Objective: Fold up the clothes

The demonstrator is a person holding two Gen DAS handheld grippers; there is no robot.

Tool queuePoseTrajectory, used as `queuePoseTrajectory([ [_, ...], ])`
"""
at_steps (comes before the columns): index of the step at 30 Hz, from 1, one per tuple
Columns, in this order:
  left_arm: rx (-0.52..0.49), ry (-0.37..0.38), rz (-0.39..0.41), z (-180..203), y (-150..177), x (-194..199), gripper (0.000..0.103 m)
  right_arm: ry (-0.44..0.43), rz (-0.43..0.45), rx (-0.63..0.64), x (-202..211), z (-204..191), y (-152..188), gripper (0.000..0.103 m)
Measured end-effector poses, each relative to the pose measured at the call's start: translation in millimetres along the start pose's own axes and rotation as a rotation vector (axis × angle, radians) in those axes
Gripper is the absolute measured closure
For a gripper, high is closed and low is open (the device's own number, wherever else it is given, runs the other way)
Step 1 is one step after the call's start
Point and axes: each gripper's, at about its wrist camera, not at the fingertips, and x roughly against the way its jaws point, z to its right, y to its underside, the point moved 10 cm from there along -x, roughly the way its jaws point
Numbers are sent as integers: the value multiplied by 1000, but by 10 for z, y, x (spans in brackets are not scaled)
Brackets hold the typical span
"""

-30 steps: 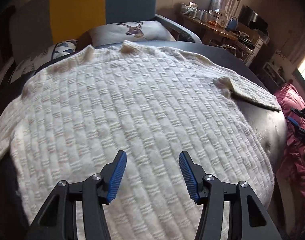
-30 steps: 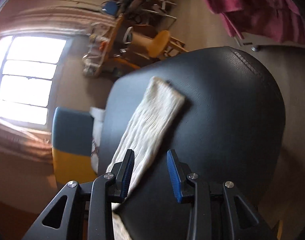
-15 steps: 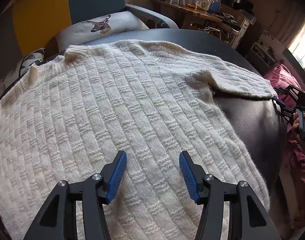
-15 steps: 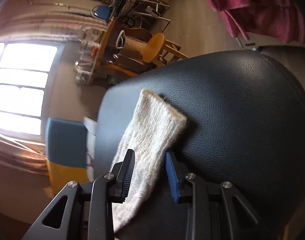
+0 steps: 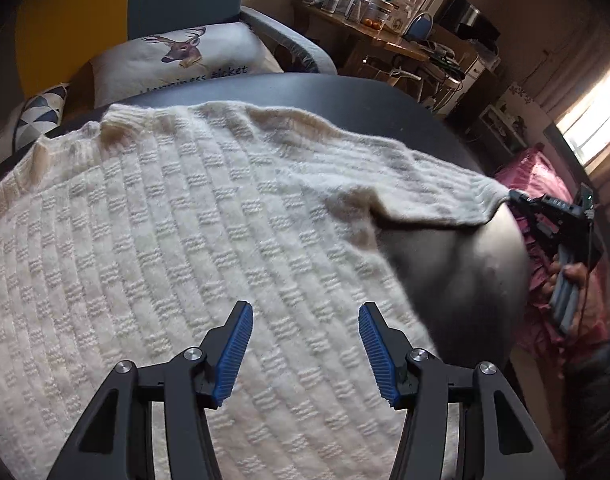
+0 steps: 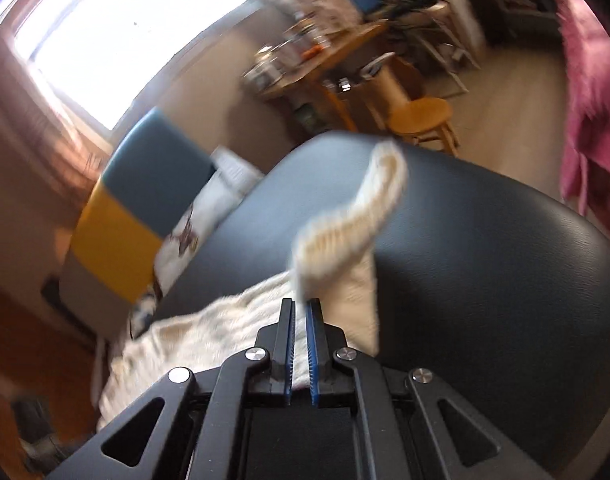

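Observation:
A cream knitted sweater point(image 5: 185, 220) lies spread over a dark leather table point(image 5: 445, 264). My left gripper point(image 5: 305, 344) hovers open just above the sweater's body, with nothing between its blue pads. The sweater's right sleeve point(image 5: 425, 188) reaches toward the table's right edge. There my right gripper point(image 5: 519, 200) pinches its cuff. In the right wrist view, the right gripper point(image 6: 300, 305) is shut on the sleeve point(image 6: 353, 220). The sleeve is lifted off the table point(image 6: 485, 280) and curls away from the jaws.
A yellow and blue armchair with a deer pillow point(image 5: 185, 56) stands behind the table. A wooden side table with jars point(image 5: 369, 20) and a wooden stool point(image 6: 421, 116) are at the back. Pink fabric point(image 6: 589, 100) hangs at the right. A hand point(image 5: 573, 276) holds the right gripper.
The right gripper closed on the sleeve, rolled and raised it off the table. The left gripper slid toward the sweater's right side, still open.

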Motion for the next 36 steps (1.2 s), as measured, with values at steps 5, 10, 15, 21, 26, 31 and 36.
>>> queuePoseTrajectory([
  [5,59,268,-77,792,-479,-92,46,27,-45,65,-142,-97,242,99],
  [10,42,288,-111,1433,-910,-440,46,-7,-8,-254,108,507,180,74],
  [15,-80,239,-135,1910,-990,-718,46,27,-4,-492,350,1166,153,67],
  [21,-169,211,-206,2255,-911,-1109,46,-72,24,-612,68,1338,-121,59],
  [26,-139,216,-245,2209,-722,-1216,46,-53,62,-563,-170,1199,-332,91],
  [31,-96,194,-248,1970,-718,-1202,46,21,66,-90,-246,434,-437,96],
  [36,6,304,-272,1916,-954,-1074,44,82,-14,333,-416,-266,-145,96],
])
